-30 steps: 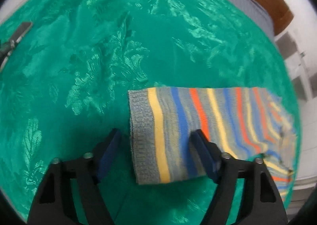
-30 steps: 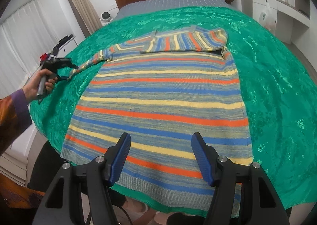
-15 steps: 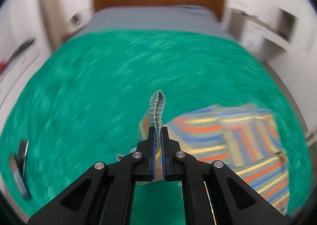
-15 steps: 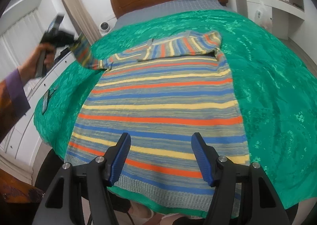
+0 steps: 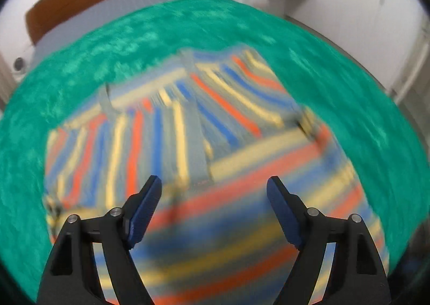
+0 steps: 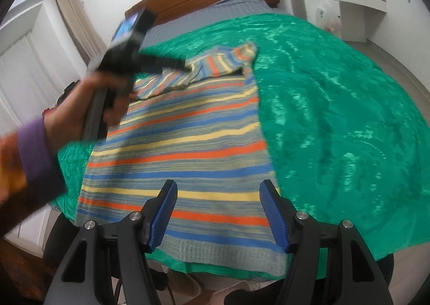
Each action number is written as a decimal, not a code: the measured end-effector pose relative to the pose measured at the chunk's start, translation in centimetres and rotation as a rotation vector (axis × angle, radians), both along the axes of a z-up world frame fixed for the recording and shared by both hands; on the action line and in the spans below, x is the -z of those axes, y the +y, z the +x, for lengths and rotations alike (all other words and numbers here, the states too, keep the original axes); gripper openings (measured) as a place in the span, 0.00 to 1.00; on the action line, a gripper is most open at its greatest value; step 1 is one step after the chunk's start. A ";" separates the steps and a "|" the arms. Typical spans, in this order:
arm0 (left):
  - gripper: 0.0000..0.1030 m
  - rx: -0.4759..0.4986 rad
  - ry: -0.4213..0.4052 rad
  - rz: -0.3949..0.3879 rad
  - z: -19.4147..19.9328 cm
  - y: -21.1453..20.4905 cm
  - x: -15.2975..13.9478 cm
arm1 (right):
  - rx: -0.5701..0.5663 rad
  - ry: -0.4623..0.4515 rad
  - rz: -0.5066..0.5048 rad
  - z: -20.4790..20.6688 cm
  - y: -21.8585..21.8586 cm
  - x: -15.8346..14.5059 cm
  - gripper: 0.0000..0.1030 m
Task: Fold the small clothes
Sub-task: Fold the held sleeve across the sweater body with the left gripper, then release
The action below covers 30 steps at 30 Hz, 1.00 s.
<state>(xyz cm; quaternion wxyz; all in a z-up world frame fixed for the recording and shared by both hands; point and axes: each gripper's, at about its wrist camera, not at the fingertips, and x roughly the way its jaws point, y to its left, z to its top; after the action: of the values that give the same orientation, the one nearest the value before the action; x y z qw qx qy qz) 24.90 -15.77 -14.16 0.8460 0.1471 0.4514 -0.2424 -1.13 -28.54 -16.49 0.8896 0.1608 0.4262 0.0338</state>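
Lying flat on the glossy green bedspread [image 6: 336, 106], the knitted striped sweater [image 6: 188, 149] has both sleeves folded inward; left gripper [image 5: 213, 208] has just opened, empty; right gripper [image 6: 217, 213] gapes empty.

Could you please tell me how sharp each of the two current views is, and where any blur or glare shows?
Left wrist view: the striped sweater is motion-smeared, only the left gripper crisp. Right wrist view: mostly sharp, hand blurred, glare on the green bedspread.
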 end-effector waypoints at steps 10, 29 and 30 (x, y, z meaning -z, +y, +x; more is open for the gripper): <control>0.75 -0.298 -0.005 0.000 4.0 18.9 0.4 | -0.005 0.047 0.024 0.7 0.2 1.6 0.62; 0.48 -0.527 -0.016 -0.117 5.4 22.2 3.3 | -0.050 0.031 -0.036 1.5 1.5 0.4 0.62; 0.66 -0.537 -0.028 -0.110 4.6 22.6 2.9 | -0.047 0.022 -0.029 1.5 1.5 0.3 0.62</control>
<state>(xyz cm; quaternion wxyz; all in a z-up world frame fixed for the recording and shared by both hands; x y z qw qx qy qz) 29.51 6.79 -17.09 0.8929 -0.0206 0.4487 -0.0315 0.41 -27.01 -16.79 0.8860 0.1381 0.4401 0.0467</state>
